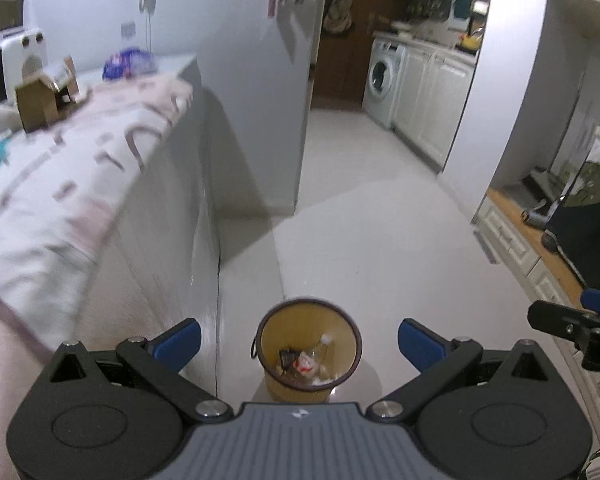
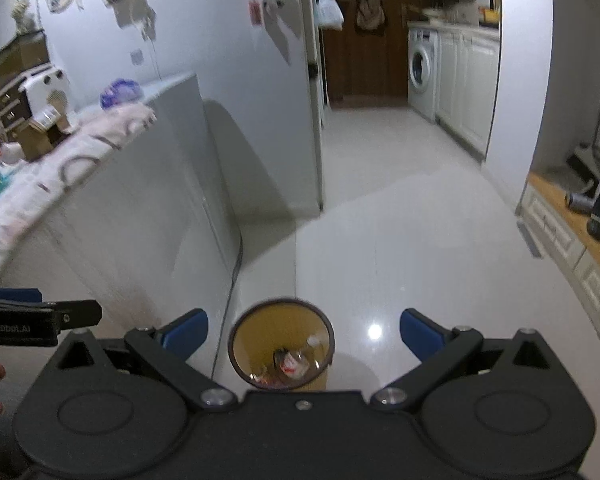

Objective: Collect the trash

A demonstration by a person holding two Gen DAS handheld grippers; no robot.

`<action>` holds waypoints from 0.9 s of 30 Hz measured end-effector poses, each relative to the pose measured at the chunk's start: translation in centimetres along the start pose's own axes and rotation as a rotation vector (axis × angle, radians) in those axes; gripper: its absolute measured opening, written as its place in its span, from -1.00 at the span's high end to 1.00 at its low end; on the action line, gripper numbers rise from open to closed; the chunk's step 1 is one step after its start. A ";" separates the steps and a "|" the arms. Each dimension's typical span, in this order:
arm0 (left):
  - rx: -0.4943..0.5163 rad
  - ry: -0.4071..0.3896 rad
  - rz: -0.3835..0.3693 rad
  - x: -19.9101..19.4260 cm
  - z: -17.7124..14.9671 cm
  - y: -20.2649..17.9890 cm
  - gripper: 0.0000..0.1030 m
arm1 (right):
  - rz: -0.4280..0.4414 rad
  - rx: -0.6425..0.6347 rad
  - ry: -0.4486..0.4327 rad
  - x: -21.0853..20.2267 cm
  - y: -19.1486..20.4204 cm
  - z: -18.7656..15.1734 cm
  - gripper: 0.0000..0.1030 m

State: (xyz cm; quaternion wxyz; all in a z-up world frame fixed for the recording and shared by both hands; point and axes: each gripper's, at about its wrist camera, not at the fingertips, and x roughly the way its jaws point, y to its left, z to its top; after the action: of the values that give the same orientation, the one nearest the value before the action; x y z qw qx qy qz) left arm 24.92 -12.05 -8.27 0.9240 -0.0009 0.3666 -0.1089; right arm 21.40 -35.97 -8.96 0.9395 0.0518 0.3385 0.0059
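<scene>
Down on the pale tiled floor (image 1: 380,240) stands the yellow waste bin (image 1: 308,350), dark-rimmed, upright, just beside the foot of the white cabinet (image 1: 160,240), and there's crumpled trash (image 1: 306,362) lying in the bottom of it, wrappers with a bit of red and white showing. Both tools hang above it, looking straight down into the mouth. The left gripper (image 1: 299,340) has its jaws spread wide, blue pads either side of the bin, nothing between them. The right gripper (image 2: 303,334) is the same story: jaws wide apart and empty, the bin framed in the gap. Up on the tabletop (image 1: 60,168) lies a patterned pink-and-white cloth, blurred, with a brown cardboard box (image 1: 40,104) and a white appliance (image 1: 20,56) behind it. Further off, through the doorway, a washing machine (image 1: 382,80) sits under the kitchen units.
</scene>
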 end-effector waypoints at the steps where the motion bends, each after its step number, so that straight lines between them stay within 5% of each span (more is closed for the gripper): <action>1: 0.006 -0.019 -0.002 -1.2 0.1 0.1 -1.00 | 0.002 -0.002 -0.016 -0.7 0.3 0.2 -1.00; 15: 0.046 -0.248 0.047 -12.8 2.0 5.0 -1.00 | 0.081 -0.054 -0.199 -8.5 6.0 2.9 -1.00; 27: -0.024 -0.316 0.162 -16.2 4.2 15.3 -1.00 | 0.185 -0.108 -0.261 -7.8 14.5 6.3 -1.00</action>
State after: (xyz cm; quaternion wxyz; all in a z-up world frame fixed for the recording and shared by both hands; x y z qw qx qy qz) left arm 19.39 5.83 4.58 0.9758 0.0006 0.2170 -0.0280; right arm 19.79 -22.48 2.27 0.9723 0.0323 0.2067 0.1038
